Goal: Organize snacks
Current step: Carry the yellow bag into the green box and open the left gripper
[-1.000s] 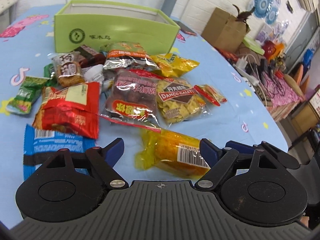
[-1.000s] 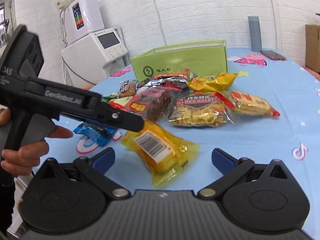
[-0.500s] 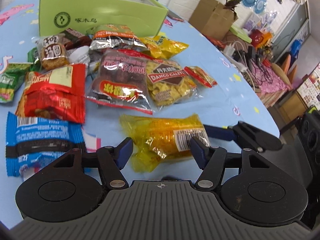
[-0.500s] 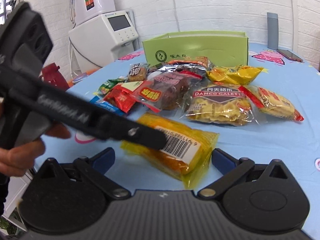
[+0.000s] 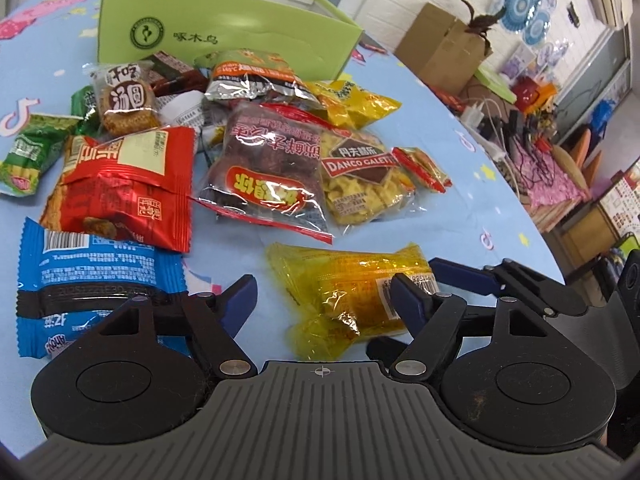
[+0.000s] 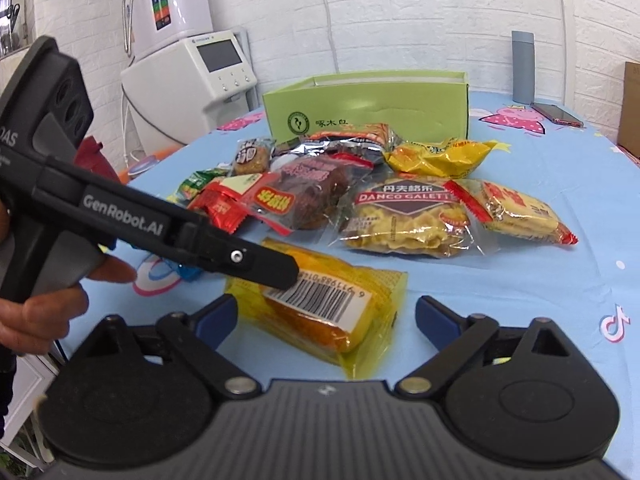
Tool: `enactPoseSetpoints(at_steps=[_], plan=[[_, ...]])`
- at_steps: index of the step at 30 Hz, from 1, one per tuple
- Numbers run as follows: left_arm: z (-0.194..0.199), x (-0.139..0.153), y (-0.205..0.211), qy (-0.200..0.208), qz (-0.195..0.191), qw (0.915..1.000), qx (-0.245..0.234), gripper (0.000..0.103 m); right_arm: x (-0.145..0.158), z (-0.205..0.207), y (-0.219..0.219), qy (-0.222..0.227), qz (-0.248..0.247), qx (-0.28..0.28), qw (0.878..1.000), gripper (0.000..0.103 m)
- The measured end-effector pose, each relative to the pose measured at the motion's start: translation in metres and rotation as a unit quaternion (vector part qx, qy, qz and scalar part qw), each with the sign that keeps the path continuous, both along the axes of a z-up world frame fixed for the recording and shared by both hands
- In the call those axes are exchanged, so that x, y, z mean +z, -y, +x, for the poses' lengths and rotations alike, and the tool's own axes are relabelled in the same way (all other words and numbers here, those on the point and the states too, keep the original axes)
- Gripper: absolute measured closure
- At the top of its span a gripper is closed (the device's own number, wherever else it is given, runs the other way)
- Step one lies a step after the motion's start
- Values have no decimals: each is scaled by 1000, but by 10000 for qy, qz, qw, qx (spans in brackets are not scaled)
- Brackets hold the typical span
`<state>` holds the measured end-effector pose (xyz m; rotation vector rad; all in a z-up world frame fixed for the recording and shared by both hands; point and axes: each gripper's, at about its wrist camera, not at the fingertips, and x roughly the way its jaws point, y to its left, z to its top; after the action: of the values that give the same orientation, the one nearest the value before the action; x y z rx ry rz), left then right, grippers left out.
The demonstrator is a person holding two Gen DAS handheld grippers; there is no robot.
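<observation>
The left gripper is seen with its blue fingers spread apart around the yellow snack packet, the right-hand pad resting at the barcode end while the other pad stands clear of the wrapper; nothing is clamped. The right gripper is held wide open too, its fingers set on either side of the same packet's near end without contact. Compared with half a second ago, the left gripper's opening has been widened and the packet is now more fully framed between its pads, while the packet itself has stayed flat on the blue tablecloth. Beyond it, a heap of snacks is spread out: a red packet, a blue packet, a dark plum packet and the Danco Galette bag. Behind them stands the open green box, with the heap lying across the way to it.
</observation>
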<state>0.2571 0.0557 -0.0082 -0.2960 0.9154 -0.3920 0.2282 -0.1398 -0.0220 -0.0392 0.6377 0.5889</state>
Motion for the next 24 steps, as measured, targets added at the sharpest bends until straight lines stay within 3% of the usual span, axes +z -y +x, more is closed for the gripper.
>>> enactPoseSetpoints(at_steps=[1,3,4,5,9,13,17,24], plan=[[0,0,0,12,-17,10000,-10,40,-2,2,-1,-34,-50,-25,10000,22],[-2,-2,1,56,-68,10000,-41,44,-6,0,-2,-3,-59,-7,10000,22],[-2,-3,1,54,-206,9997,-106,61,-6,-3,-5,55,-134,1,9999,22],[-2,-4,1,-27,-474,9987,-204,63,-6,-4,-7,73,-184,17,9998,23],[-5,1,5,-40,-489,9986,-200,70,-2,-4,-4,-97,6,-47,9999,25],[-5,25,7,161,-621,9976,-251,70,15,-8,0,44,134,-127,9998,25],[9,65,4,702,-637,9952,-263,70,50,2,-1,544,155,-119,9983,25],[87,125,-21,1420,-337,9893,58,69,107,93,-30,1277,60,207,9916,25]])
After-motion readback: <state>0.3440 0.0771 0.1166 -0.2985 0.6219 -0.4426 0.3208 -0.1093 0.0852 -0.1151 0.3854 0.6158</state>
